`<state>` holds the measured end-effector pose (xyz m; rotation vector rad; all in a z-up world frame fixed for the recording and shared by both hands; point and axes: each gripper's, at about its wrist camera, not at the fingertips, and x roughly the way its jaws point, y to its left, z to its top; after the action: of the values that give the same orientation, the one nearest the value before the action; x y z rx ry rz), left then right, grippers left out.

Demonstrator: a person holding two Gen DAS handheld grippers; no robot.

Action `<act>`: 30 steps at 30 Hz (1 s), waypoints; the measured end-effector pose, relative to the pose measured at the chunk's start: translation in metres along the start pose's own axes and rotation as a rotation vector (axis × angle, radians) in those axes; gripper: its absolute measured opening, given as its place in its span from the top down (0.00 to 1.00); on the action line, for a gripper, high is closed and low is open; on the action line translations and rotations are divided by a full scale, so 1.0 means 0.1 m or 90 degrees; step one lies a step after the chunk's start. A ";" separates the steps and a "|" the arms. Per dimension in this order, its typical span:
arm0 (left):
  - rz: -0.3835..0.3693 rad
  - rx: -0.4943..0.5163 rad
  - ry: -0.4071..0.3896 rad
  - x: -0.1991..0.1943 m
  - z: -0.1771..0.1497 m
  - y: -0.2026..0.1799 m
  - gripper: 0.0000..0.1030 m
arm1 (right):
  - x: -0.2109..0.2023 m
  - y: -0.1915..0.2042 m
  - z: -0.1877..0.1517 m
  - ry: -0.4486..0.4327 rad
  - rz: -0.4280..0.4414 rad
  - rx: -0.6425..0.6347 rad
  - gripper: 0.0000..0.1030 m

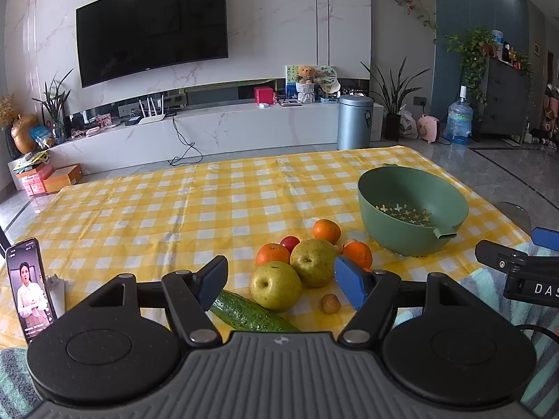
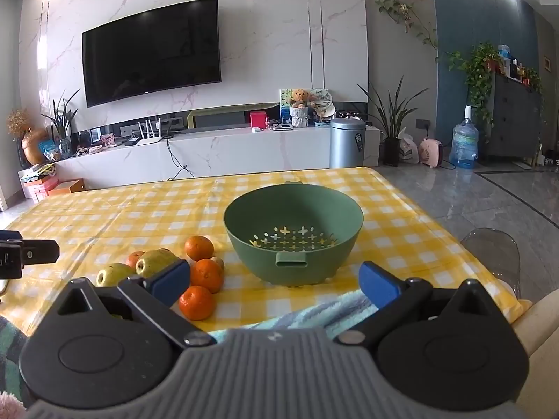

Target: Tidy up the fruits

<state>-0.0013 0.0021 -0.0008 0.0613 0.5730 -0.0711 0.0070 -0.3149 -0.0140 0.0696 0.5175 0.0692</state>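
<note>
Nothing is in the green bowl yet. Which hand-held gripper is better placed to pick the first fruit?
Probably left. The left hand-held gripper is open, with the nearest pear between its fingers. The right hand-held gripper, also open, faces the green bowl, fruit off to its left.

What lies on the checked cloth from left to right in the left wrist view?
Phone → cucumber → front pear → small brown fruit → green colander bowl.

The table (image 2: 401,244) wears yellow-and-white checks; the strainer bowl (image 2: 293,223) is green with pale cross cut-outs; oranges (image 2: 206,274) orange; pears (image 1: 276,284) yellow-green; cucumber (image 1: 244,312) dark green.
</note>
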 end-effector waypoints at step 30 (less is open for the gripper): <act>0.002 -0.001 -0.002 -0.05 0.07 -0.01 0.20 | 0.01 -0.03 0.01 0.019 -0.013 0.014 0.04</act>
<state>-0.0018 0.0005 0.0082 0.0611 0.5700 -0.0684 0.0091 -0.3182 -0.0139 0.0848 0.5494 0.0449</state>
